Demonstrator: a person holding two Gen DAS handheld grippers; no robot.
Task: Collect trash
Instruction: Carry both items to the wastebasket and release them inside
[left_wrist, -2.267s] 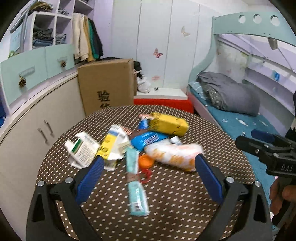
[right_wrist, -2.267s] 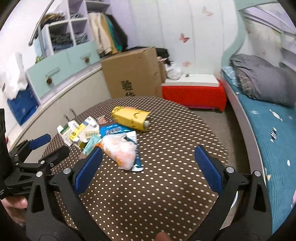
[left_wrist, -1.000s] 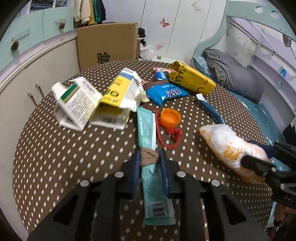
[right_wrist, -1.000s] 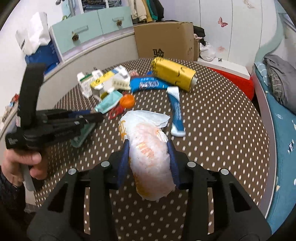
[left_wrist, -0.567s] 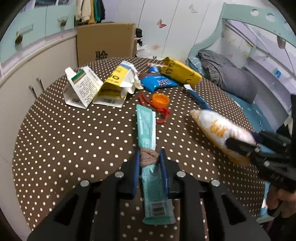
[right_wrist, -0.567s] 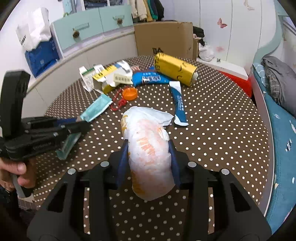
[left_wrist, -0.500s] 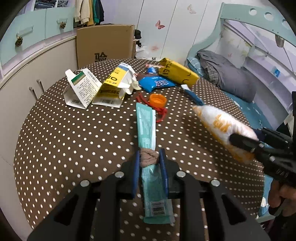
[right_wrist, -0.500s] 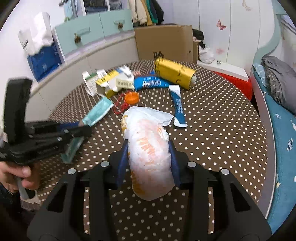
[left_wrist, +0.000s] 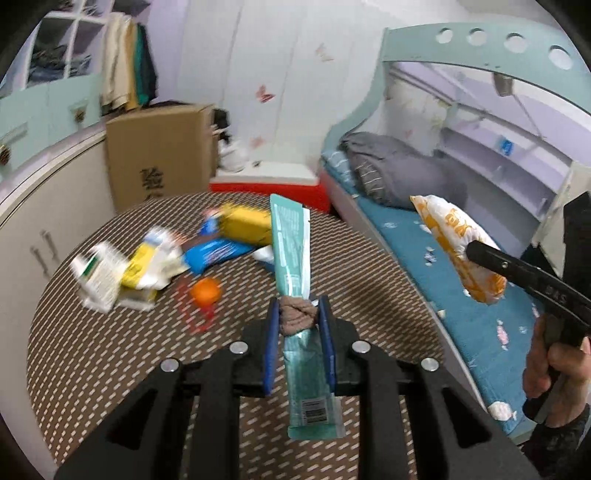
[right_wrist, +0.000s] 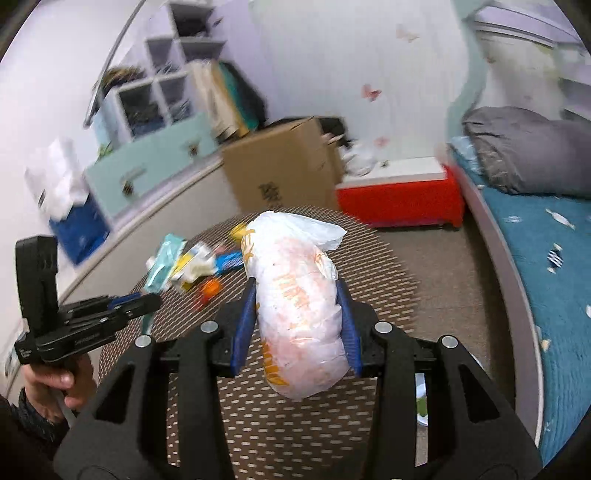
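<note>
- trash pile (left_wrist: 159, 258) on the table: motion-blurred, labels unreadable
- white-orange bag (right_wrist: 299, 317) hides the table behind it
- person's hand (left_wrist: 554, 373) cut by frame edge

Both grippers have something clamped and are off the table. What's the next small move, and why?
Probably carry both loads away to the trash container, which neither view shows. The left gripper is shut on the teal wrapper, and the right gripper is shut on the white and orange bag, both held above the dotted table, so neither can pick up more.
</note>
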